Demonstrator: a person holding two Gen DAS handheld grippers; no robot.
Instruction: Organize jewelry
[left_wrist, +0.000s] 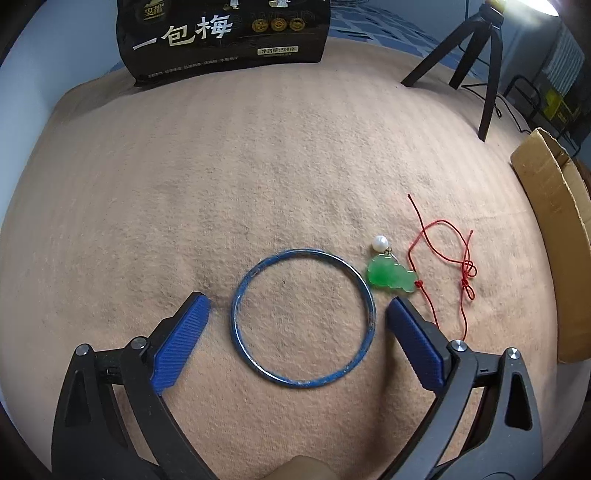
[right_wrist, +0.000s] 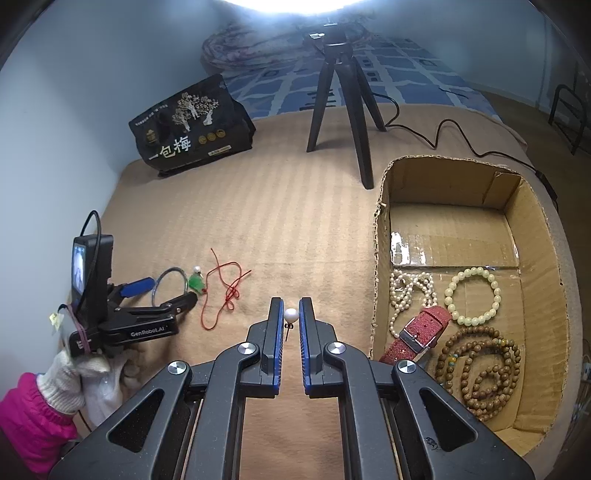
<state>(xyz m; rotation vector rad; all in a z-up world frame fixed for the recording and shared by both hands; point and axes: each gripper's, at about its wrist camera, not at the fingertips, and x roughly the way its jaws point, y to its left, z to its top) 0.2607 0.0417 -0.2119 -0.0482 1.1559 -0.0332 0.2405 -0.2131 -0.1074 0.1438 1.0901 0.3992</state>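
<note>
Blue-rimmed and thin, the bangle (left_wrist: 303, 318) lies flat on the tan blanket (left_wrist: 258, 166), and the left gripper (left_wrist: 298, 306) stands spread wide around it, one blue pad on each side, touching neither. Just beside the bangle sits a green jade pendant (left_wrist: 389, 276) with a pearl and a loose red cord (left_wrist: 448, 258).

The right gripper (right_wrist: 291, 308) is nearly closed around a pearl stud earring (right_wrist: 290, 316), its post hanging below; whether the pads truly pinch it I cannot tell.

Sorting seems well under way: the cardboard box (right_wrist: 382, 258) to the right already holds a pearl necklace (right_wrist: 408, 291), a pale bead bracelet (right_wrist: 448, 295), a red watch strap (right_wrist: 424, 332) and wooden beads (right_wrist: 480, 369). Next, I judge, the earring needs carrying over the box wall, while the left pads must close on the bangle's thin rim.
</note>
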